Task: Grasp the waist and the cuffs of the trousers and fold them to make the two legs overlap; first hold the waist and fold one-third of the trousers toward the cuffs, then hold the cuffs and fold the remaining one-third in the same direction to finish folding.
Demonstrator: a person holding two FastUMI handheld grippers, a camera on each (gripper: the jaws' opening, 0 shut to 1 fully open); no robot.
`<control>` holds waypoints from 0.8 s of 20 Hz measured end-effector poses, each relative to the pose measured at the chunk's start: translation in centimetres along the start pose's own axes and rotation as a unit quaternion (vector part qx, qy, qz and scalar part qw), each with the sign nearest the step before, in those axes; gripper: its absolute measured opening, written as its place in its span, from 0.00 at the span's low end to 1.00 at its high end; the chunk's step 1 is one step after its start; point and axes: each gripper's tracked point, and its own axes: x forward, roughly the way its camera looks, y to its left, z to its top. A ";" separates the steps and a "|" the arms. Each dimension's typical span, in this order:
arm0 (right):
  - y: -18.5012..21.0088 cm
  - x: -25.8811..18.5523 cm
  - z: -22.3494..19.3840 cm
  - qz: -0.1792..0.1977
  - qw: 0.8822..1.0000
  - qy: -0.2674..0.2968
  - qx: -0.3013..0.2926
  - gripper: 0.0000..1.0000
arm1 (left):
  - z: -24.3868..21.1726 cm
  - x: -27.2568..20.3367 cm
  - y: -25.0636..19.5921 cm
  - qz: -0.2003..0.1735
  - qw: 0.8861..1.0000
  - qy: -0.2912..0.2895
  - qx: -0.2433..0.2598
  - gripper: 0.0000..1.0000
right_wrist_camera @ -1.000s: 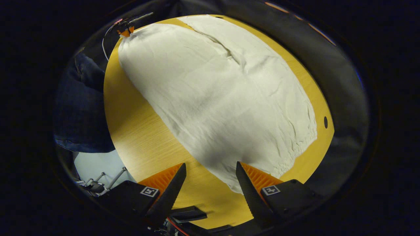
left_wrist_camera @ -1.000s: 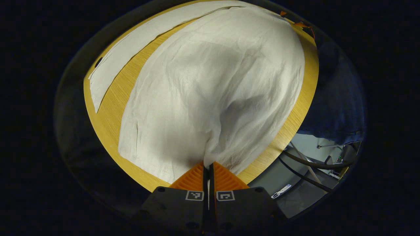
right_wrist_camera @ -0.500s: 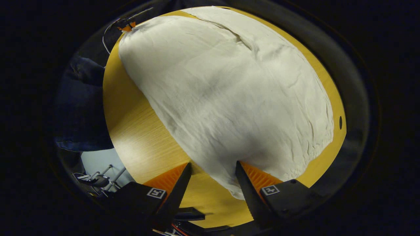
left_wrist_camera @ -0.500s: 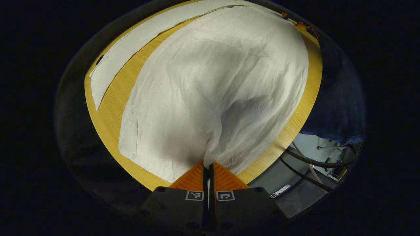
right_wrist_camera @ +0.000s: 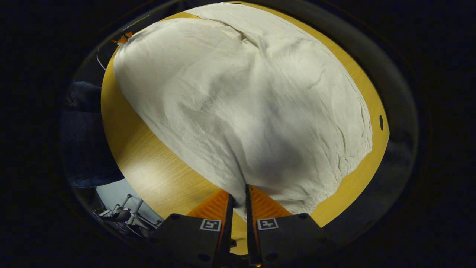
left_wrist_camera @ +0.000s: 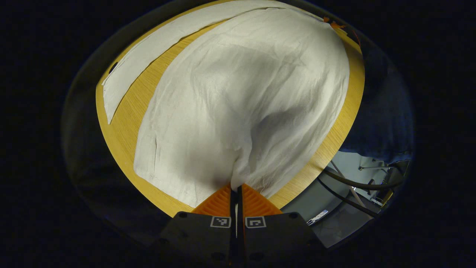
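Pinching white trousers (left_wrist_camera: pixel 241 93) on the wooden table (left_wrist_camera: pixel 122 123), left tool (left_wrist_camera: pixel 235 189) clamped, right tool (right_wrist_camera: pixel 238 195) clamped on cloth edge.

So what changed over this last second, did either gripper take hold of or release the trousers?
The right gripper moved in toward the near edge of the white trousers and its fingers, open a second ago, closed on the cloth. The left gripper kept its fingers clamped on the other end, barely shifting. The trousers stay spread on the wooden table, legs not yet overlapped.

trousers (left_wrist_camera: pixel 241 93) on table (left_wrist_camera: pixel 122 126), spread flat
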 end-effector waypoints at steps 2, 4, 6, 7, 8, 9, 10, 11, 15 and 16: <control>0.3 0.2 0.2 -0.001 1.000 -0.005 0.019 0.14 | 0.1 0.1 0.1 0.005 1.000 -0.007 -0.006 0.00; 0.4 0.0 0.2 -0.009 0.999 -0.006 0.041 0.11 | 0.1 -0.1 0.2 0.010 1.000 -0.021 -0.021 0.00; 0.3 -0.2 0.2 -0.018 0.997 -0.019 0.076 0.08 | 0.3 0.1 0.3 0.020 0.997 -0.046 -0.056 0.00; 0.3 -0.3 0.4 -0.024 0.994 -0.031 0.100 0.08 | 0.7 0.2 0.3 0.027 0.995 -0.060 -0.079 0.00; 0.1 -0.4 0.5 -0.033 0.990 -0.045 0.127 0.08 | 1.1 0.3 0.4 0.032 0.991 -0.074 -0.105 0.00; -0.1 -0.5 0.6 -0.045 0.985 -0.056 0.160 0.08 | 1.7 0.3 0.5 0.037 0.986 -0.092 -0.134 0.00; -0.2 -0.6 0.6 -0.057 0.977 -0.067 0.192 0.08 | 2.4 0.3 0.8 0.045 0.978 -0.113 -0.167 0.00; -0.3 -0.8 0.9 -0.069 0.969 -0.082 0.222 0.08 | 3.3 0.1 1.3 0.060 0.968 -0.137 -0.201 0.00; -1.5 -2.5 2.6 -0.121 0.928 -0.150 0.319 0.08 | 8.4 -1.5 4.6 0.107 0.906 -0.237 -0.334 0.00; -2.0 -2.9 2.8 -0.130 0.916 -0.167 0.340 0.06 | 9.9 -2.2 5.7 0.115 0.886 -0.261 -0.364 0.00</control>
